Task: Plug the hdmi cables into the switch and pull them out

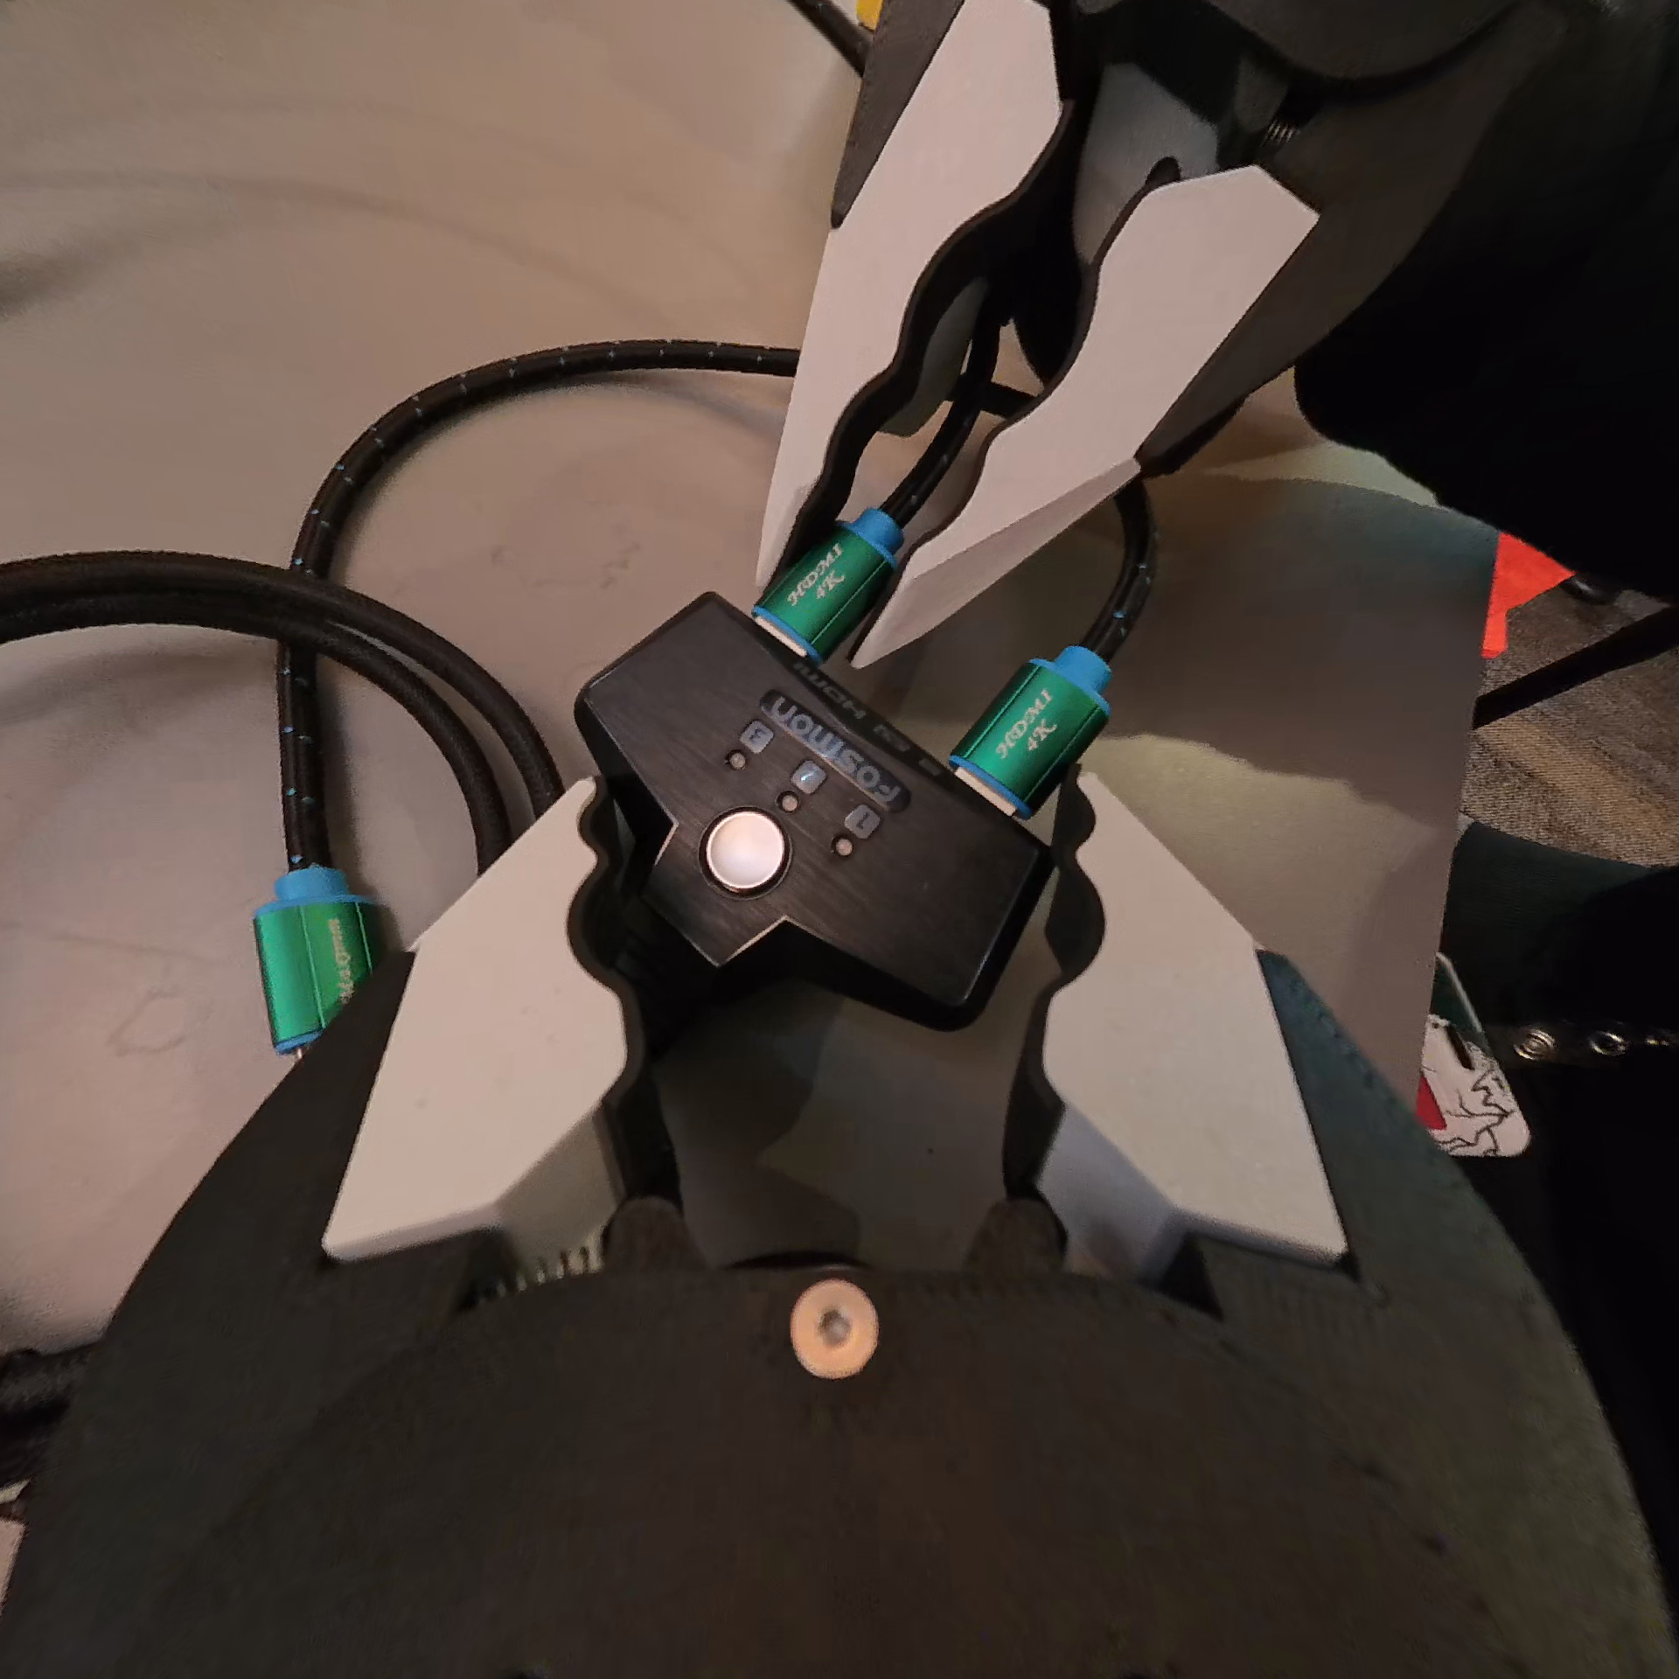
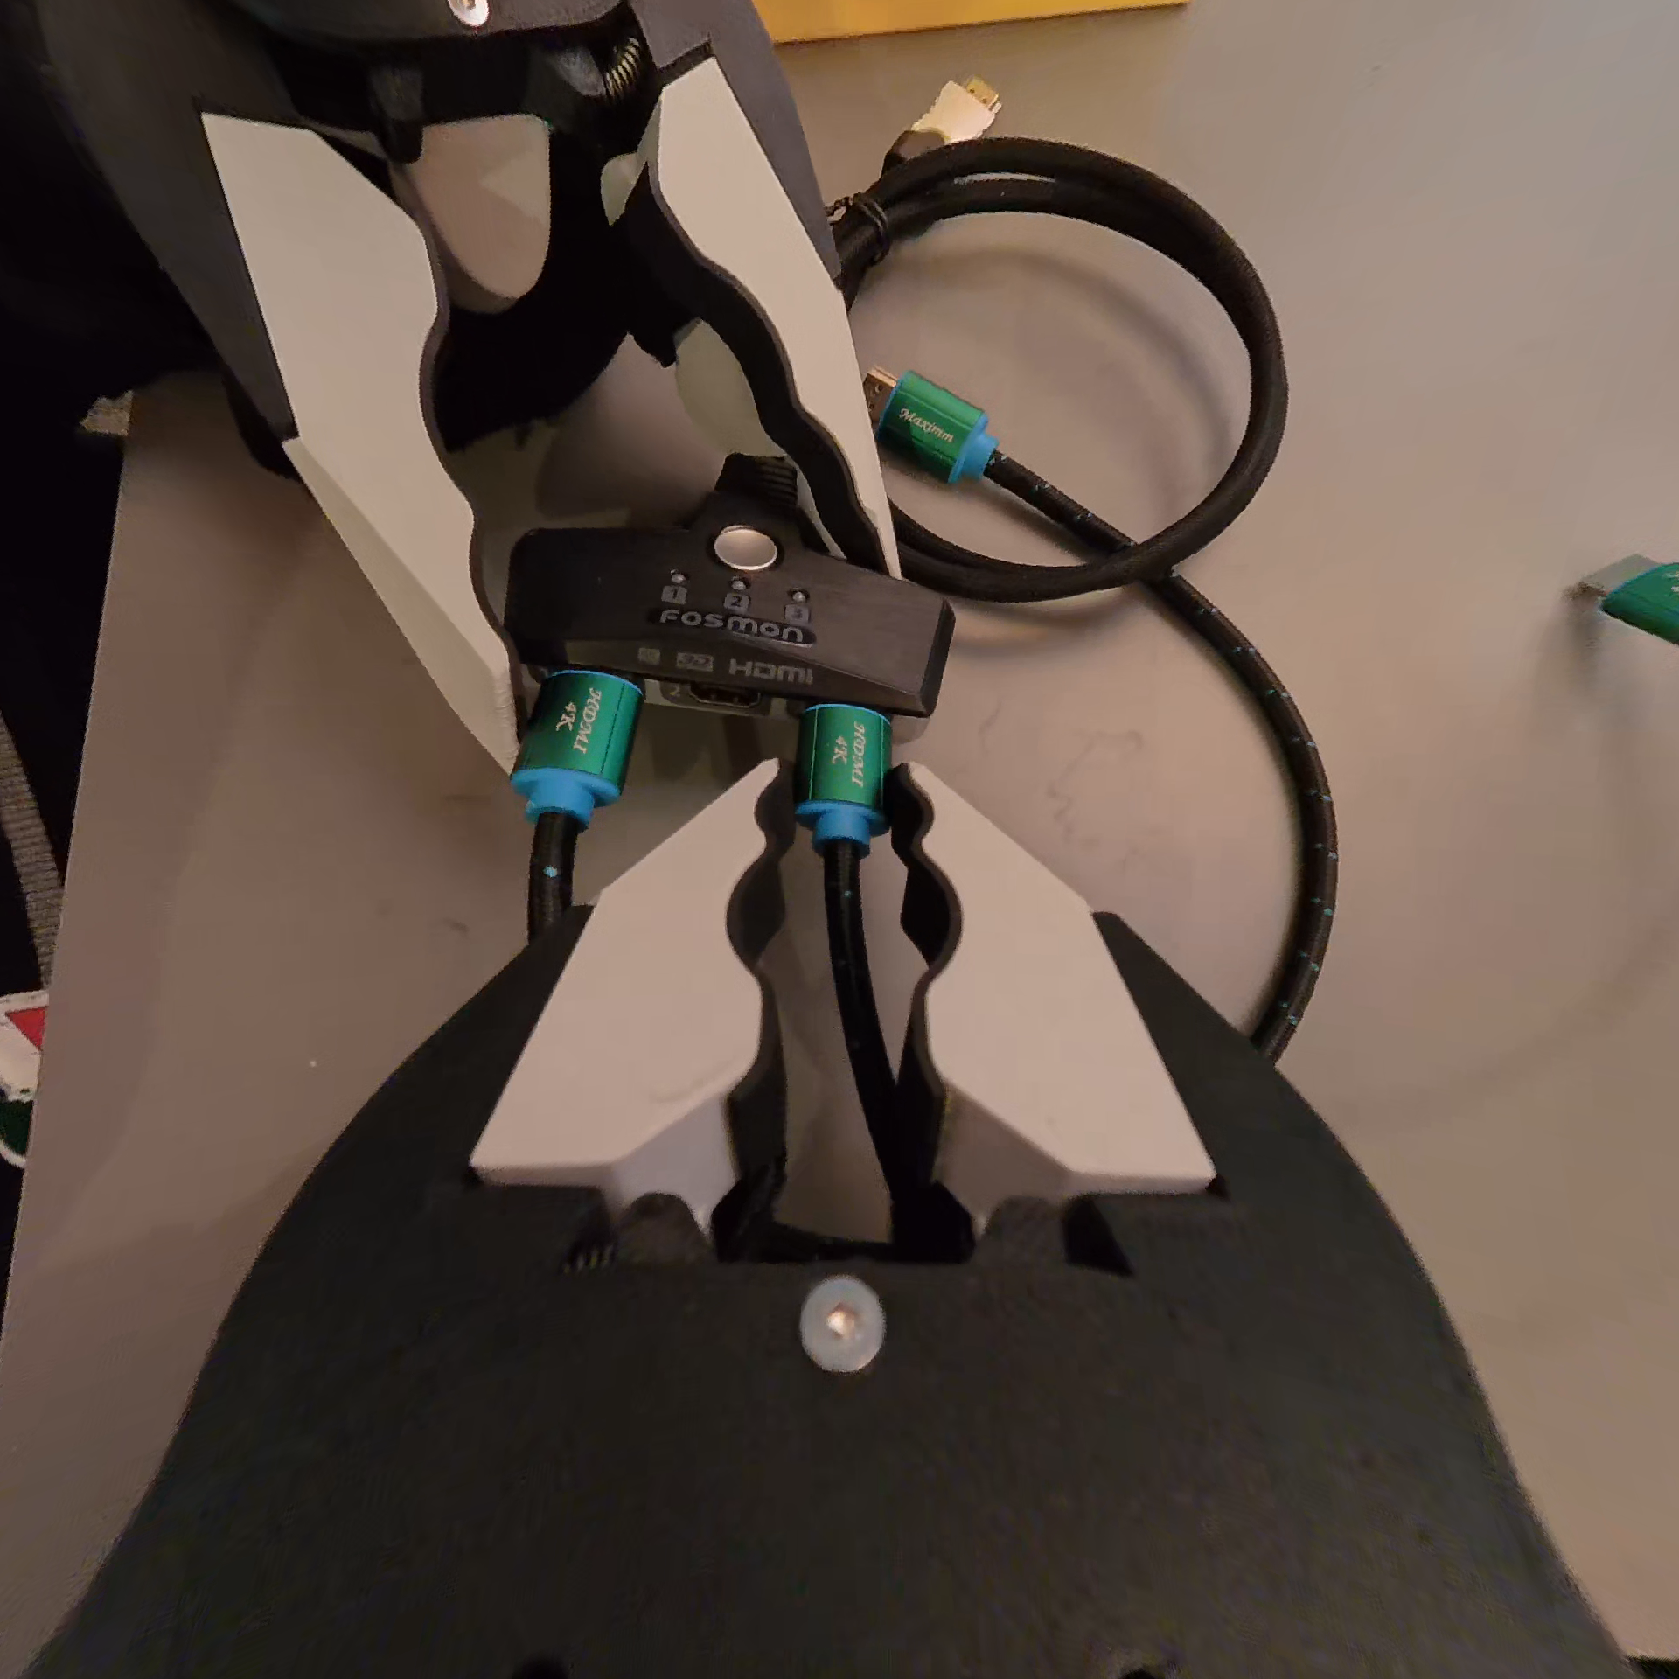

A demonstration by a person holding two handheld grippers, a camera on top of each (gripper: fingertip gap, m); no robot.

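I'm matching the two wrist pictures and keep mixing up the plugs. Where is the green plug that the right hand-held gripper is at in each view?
Left wrist view: green plug sits upper middle, in the switch's far side, between the incoming gripper's fingers.
Right wrist view: same plug sits just right of centre, at the fingertips of the right hand-held gripper.
Shared landmark: the round silver button on the black switch.
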